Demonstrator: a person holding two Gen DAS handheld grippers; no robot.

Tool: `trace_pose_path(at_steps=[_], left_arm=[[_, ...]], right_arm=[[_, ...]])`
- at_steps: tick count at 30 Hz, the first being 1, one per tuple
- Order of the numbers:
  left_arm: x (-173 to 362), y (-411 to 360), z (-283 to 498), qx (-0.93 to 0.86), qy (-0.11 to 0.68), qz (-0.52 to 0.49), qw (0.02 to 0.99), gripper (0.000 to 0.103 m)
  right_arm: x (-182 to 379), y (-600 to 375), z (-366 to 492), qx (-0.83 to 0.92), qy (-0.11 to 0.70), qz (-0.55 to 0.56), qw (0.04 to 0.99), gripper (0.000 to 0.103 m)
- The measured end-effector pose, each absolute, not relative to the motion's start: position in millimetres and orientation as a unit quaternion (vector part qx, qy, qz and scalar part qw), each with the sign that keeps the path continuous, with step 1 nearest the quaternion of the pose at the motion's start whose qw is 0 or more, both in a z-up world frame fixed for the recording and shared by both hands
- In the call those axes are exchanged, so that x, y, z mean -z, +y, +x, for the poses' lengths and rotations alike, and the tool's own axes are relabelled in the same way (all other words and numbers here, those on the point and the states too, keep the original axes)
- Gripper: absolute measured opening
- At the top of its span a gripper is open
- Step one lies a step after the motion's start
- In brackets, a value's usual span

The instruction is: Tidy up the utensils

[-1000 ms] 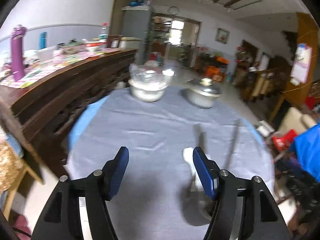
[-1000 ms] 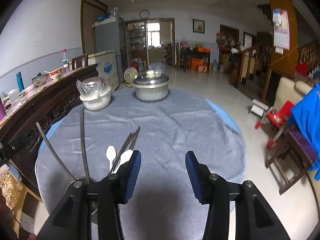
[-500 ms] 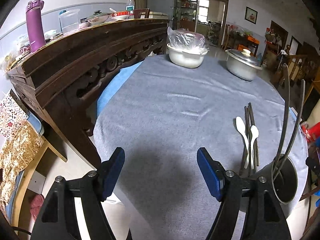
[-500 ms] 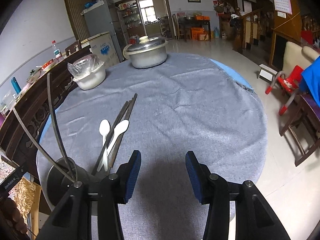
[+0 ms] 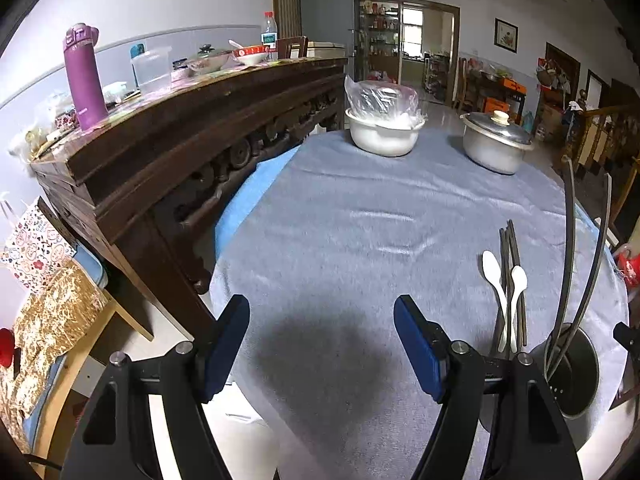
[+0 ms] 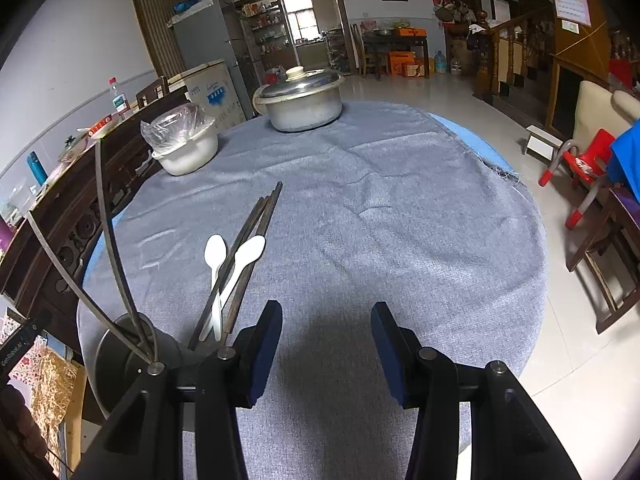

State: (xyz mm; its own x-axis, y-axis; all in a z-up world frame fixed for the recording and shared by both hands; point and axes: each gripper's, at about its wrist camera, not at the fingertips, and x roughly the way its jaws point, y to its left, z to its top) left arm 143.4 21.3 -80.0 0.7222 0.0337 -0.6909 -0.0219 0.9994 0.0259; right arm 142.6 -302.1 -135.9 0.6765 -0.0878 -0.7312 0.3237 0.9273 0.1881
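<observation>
Two white plastic spoons (image 6: 218, 264) (image 5: 496, 280) lie beside several dark chopsticks (image 6: 256, 228) (image 5: 512, 256) on the grey tablecloth (image 6: 380, 220). A dark metal utensil cup (image 6: 120, 356) (image 5: 574, 364) stands at the near table edge with two long metal utensils (image 6: 108, 220) (image 5: 570, 248) leaning in it. My left gripper (image 5: 322, 344) is open and empty, left of the spoons. My right gripper (image 6: 326, 348) is open and empty, right of the spoons and cup.
A white bowl covered with plastic (image 6: 186, 144) (image 5: 382, 128) and a lidded metal pot (image 6: 302, 102) (image 5: 494, 142) stand at the far side of the round table. A dark carved wooden sideboard (image 5: 180, 136) with bottles runs along the left. Chairs (image 6: 592, 168) stand to the right.
Both grippers have pulled back and risen, so the table is seen from higher and the spoons, chopsticks and cup are in fuller view. Both stay open and empty.
</observation>
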Motion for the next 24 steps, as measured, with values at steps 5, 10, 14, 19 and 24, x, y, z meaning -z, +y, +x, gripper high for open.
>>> trace_pose_path(at_steps=[5,10,14,19,24], left_arm=[[78,18,143,-0.013,0.369,0.016,0.929,0.075],[80,20,144,-0.013,0.371,0.015,0.929,0.075],[83,21,147,-0.016,0.372,0.016,0.928,0.075],[88,21,152,-0.022,0.376,0.022,0.926,0.075],[89,17,157,-0.022,0.380,0.025,0.924,0.075]], right_arm=[[136,-301,143,0.114,0.386,0.153,0.903,0.050],[138,-299,146,0.112,0.390,0.153,0.901,0.050],[143,-296,151,0.109,0.396,0.153,0.899,0.050],[150,-295,156,0.108,0.402,0.153,0.896,0.050],[151,-296,158,0.108,0.402,0.152,0.896,0.050]])
